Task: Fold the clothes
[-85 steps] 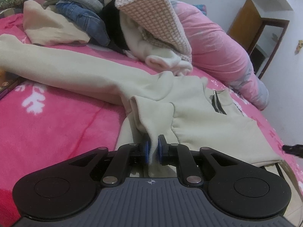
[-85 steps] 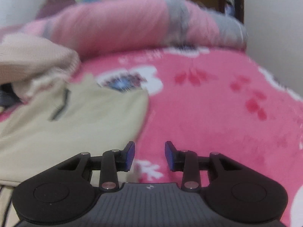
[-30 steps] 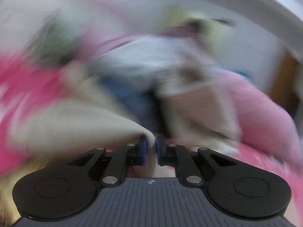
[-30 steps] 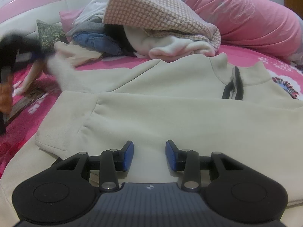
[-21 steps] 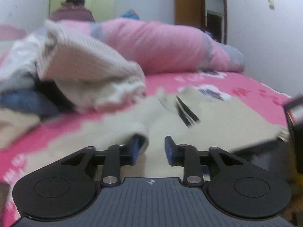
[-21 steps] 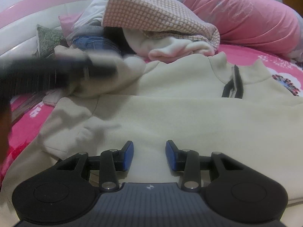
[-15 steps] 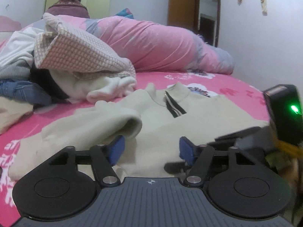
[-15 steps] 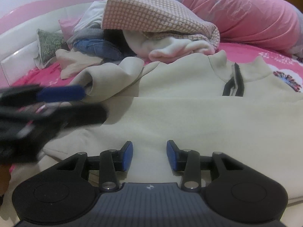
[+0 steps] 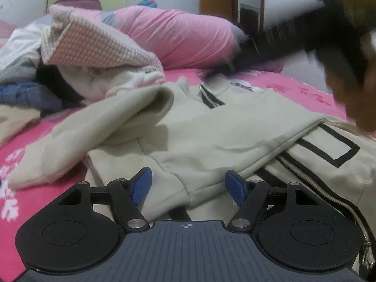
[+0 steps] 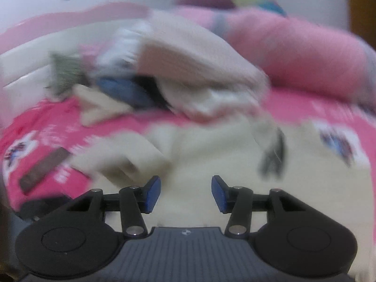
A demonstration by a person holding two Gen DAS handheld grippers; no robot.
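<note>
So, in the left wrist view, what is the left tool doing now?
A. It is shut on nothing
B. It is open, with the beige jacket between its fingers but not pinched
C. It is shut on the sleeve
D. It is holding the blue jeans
B: the left tool stands wide open over the beige jacket, whose hem lies loose between the blue pads.

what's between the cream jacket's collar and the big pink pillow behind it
In the left wrist view, only a strip of pink bedsheet separates the cream jacket collar from the pink pillow; the right gripper's blurred shape crosses above it.

Right gripper [image 10: 186, 193] gapes above blurred cream sweatshirt [image 10: 211, 155]
</note>
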